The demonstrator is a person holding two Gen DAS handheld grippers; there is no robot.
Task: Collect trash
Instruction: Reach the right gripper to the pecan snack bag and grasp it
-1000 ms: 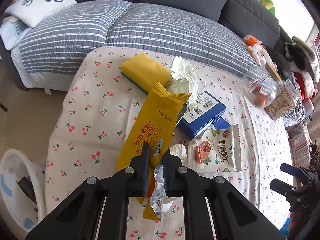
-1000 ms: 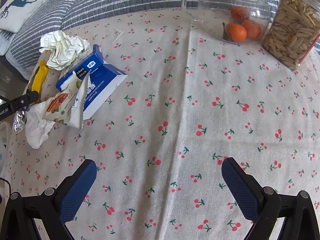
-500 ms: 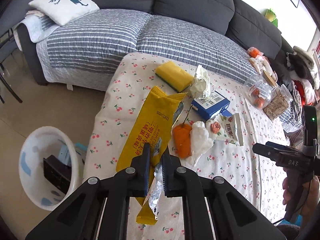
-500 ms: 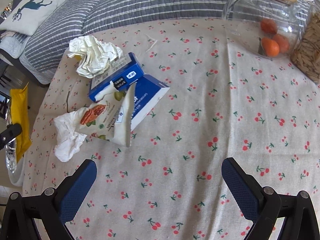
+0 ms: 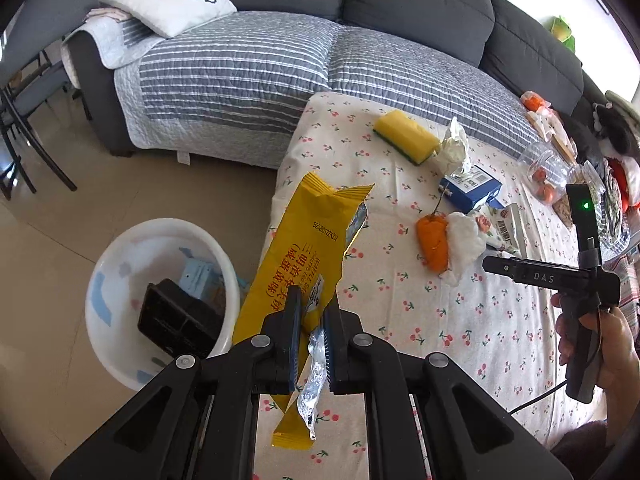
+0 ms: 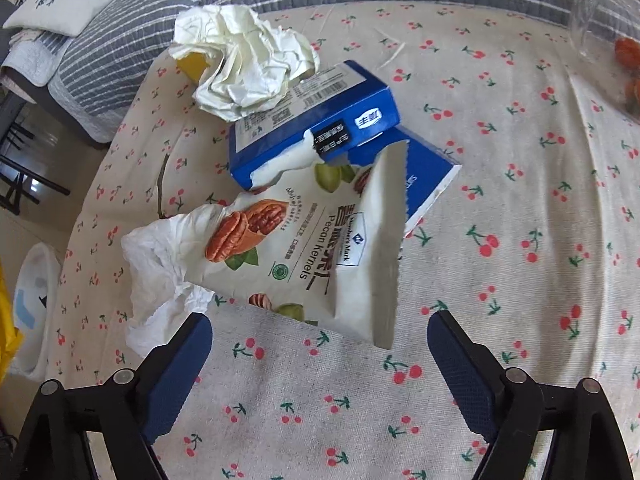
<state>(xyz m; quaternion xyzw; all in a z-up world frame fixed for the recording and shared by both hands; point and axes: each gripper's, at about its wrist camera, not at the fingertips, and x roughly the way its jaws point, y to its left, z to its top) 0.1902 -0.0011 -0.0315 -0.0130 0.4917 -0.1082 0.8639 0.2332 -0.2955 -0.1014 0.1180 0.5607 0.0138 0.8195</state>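
Note:
My left gripper [image 5: 310, 304] is shut on a long yellow snack wrapper [image 5: 308, 248] and holds it in the air past the table's left edge, beside a white bin [image 5: 120, 256] on the floor. My right gripper [image 6: 320, 340] is open just in front of a white pecan bag [image 6: 316, 248], which lies against a torn blue box [image 6: 320, 120]. A white tissue [image 6: 156, 264] lies left of the bag and crumpled paper [image 6: 244, 60] behind the box. An orange peel [image 5: 434, 240] shows in the left wrist view.
The table [image 5: 460, 320] wears a cherry-print cloth. A yellow sponge [image 5: 404, 132] lies at its far side. A glass jar with oranges [image 6: 608, 40] stands at the right. A grey sofa [image 5: 280, 52] runs behind the table. The bin holds a black object and a pale blue box.
My left gripper has lifted the yellow wrapper off the table and drawn it back and left towards the bin. My right gripper has moved in close to the pecan bag.

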